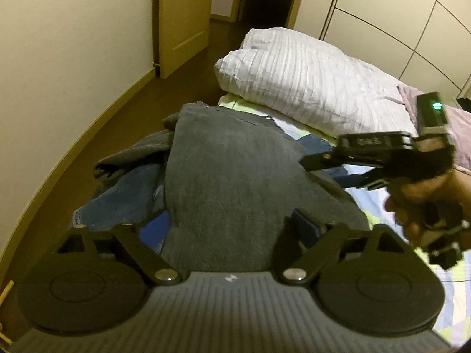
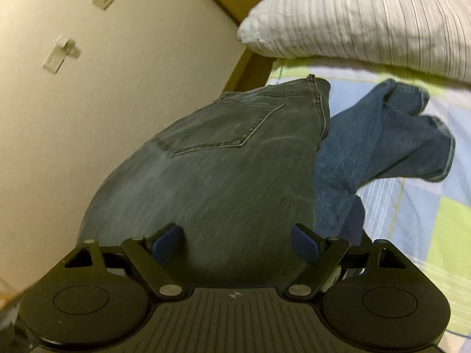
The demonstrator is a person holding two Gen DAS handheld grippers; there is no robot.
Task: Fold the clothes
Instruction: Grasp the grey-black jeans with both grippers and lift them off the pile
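Left wrist view: the grey jeans [image 1: 226, 158] lie over blue jeans [image 1: 123, 203] on the bed [image 1: 382, 203], still a loose heap. The left gripper [image 1: 232, 223] hangs spread above them, grasping nothing.

Right wrist view: the right gripper [image 2: 235, 242] stands released over the grey jeans' [image 2: 212, 170] seat. No neat fold shows; folding looks barely begun.

Grey jeans [image 2: 212, 158] show faded streaking; blue jeans [image 2: 382, 147] beside them on the right are mid-blue denim. Bedsheet [image 2: 412, 206] carries a pale blue, white and lime-green check. Far pillow [image 2: 368, 23] is white with thin dark stripes.
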